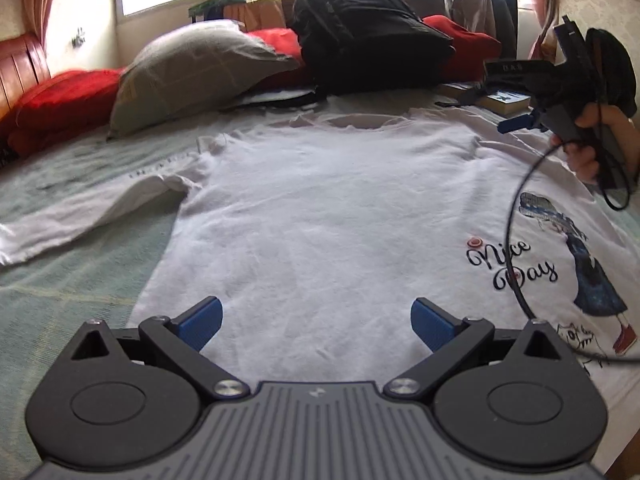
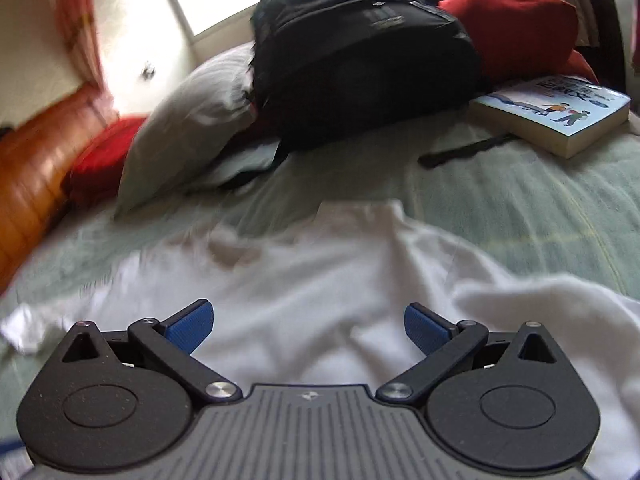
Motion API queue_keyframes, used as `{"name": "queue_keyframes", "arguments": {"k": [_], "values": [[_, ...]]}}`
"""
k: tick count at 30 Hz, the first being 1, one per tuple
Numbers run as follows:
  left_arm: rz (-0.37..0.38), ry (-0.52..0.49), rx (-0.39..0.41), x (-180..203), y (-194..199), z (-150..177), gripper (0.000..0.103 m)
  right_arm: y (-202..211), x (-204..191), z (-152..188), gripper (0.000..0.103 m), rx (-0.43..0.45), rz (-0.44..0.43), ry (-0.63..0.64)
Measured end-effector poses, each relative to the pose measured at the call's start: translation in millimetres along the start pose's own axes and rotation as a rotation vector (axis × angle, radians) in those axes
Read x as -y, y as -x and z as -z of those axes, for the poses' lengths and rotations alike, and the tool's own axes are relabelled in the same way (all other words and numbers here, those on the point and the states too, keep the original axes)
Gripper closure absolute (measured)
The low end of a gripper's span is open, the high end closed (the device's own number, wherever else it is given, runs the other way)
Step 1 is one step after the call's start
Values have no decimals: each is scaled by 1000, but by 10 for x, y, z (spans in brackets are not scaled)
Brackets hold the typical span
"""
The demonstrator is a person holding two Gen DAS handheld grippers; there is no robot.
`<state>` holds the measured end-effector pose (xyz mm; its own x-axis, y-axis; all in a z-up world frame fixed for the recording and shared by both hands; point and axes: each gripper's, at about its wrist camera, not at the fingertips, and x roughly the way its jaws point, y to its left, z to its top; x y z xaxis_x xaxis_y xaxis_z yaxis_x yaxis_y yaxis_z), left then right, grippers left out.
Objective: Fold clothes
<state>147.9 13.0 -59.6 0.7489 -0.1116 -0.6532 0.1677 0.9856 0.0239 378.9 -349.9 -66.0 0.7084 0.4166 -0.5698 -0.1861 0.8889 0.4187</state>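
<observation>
From the left wrist camera: a white T-shirt (image 1: 320, 208) lies spread flat on a pale green bedspread (image 1: 72, 280), neckline toward the far side of the bed and one short sleeve stretched out to the left. A print on the right part of the shirt shows a figure in a blue dress beside the words "Nice Day". The left gripper (image 1: 316, 320) hangs over the lower part of the shirt with its two blue-padded fingers spread wide, nothing between them. At the right edge, a hand (image 1: 592, 144) grips the handle of the right gripper (image 1: 516, 123) above the shirt's shoulder, and a black cable loops down from it across the print; from this side its blue tips are too small to judge. Behind the shirt sit a grey pillow (image 1: 192, 68), a black backpack (image 1: 368, 36) and red cushions (image 1: 60, 104), with bright windows beyond.

From the right wrist camera: the right gripper (image 2: 308, 328) hovers above rumpled white fabric of the T-shirt (image 2: 320, 280), its fingers set wide apart and empty. The picture is smeared on the left. The backpack (image 2: 360, 52) stands at the head of the bed, the pillow (image 2: 188, 128) just to its left, a red cushion (image 2: 516, 24) behind it on the right. A thick paperback book (image 2: 556, 112) lies on the bedspread (image 2: 520, 208) at the right, well apart from the shirt.
</observation>
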Motion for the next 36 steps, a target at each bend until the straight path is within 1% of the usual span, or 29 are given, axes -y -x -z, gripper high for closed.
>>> {"name": "queue_keyframes", "arguments": {"k": [2,4,6,7,10,12,14,16,17,20,21,24,26,30,31,33,36], "values": [[5,4,-16,-11,-76,9,2,-126,108,-68,0,-41,-36,-56],[8,5,-17,-16,-124,10,1,-274,201,-90,0,-82,-21,-80],[12,7,-14,-22,-141,-5,1,-377,254,-116,0,-86,-2,-66],[14,7,-14,-26,-146,-11,1,-409,256,-150,0,-73,17,-40],[15,13,-11,-47,-154,-23,1,-566,285,-272,0,-56,131,10],[11,14,-11,-57,-150,-27,1,-654,325,-345,0,-67,157,-2],[5,10,-13,-57,-141,-31,1,-631,243,-426,0,-67,184,-3],[-7,-5,-11,-45,-129,-40,1,-527,71,-477,0,-39,175,43],[-15,-15,-9,-35,-122,-46,1,-497,-16,-501,0,-41,166,67],[-30,-43,-2,-19,-121,-50,1,-497,-308,-582,0,-61,189,164],[-21,-35,-3,-37,-130,-40,1,-522,-404,-604,0,-58,210,207],[4,-13,-3,-93,-154,-11,1,-785,-583,-699,0,-88,306,337],[16,-8,-1,-119,-151,-1,1,-1035,-597,-743,1,-170,362,377],[32,-12,7,-137,-165,8,1,-1423,-536,-742,3,-359,402,414],[38,-11,9,-145,-172,7,1,-1477,-521,-741,2,-358,425,429],[50,-4,13,-169,-185,4,1,-1552,-471,-766,0,-315,473,440],[64,-1,19,-195,-196,10,1,-1632,-309,-868,0,-237,533,337]]}}
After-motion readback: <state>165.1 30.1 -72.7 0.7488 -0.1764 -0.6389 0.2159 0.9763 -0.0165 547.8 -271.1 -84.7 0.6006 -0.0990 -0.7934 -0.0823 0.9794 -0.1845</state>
